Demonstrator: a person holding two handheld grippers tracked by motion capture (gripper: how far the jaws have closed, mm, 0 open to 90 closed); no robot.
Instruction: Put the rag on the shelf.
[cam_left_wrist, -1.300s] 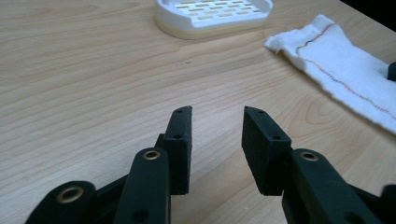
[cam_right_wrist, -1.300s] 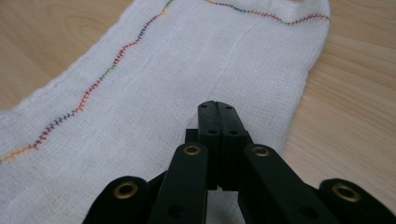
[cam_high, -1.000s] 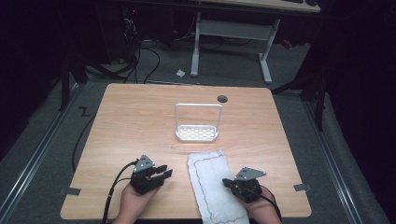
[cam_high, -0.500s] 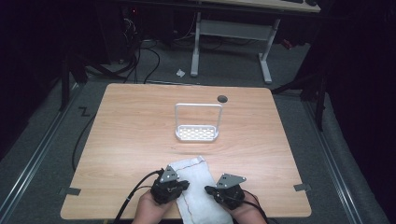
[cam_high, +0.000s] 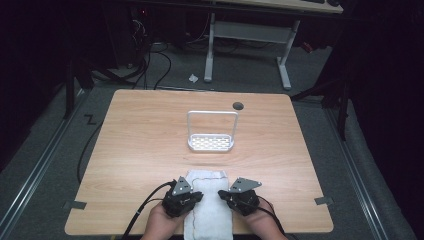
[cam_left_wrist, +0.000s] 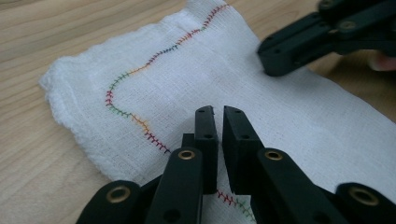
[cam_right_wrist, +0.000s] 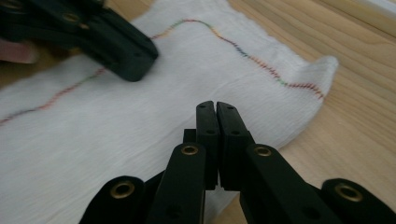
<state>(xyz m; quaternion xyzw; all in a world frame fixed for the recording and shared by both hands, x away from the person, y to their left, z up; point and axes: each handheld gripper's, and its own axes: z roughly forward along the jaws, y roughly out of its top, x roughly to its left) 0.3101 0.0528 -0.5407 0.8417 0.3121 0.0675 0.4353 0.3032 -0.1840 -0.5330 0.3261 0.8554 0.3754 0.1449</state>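
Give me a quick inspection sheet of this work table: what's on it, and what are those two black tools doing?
Surface: wooden table, with a round hole near the far edge.
Job's things: white cloth with a wavy coloured stitch line, flat at the near edge.
Clutter: white wire rack in the middle.
Grippers: left gripper and right gripper shut, one over each side of the cloth; whether they pinch it is unclear.
Cables: black cable trailing from the left gripper.
Surroundings: dark room, grey floor, desk frame and paper scrap beyond.

Lab: test table (cam_high: 150, 130), floor cables (cam_high: 150, 65)
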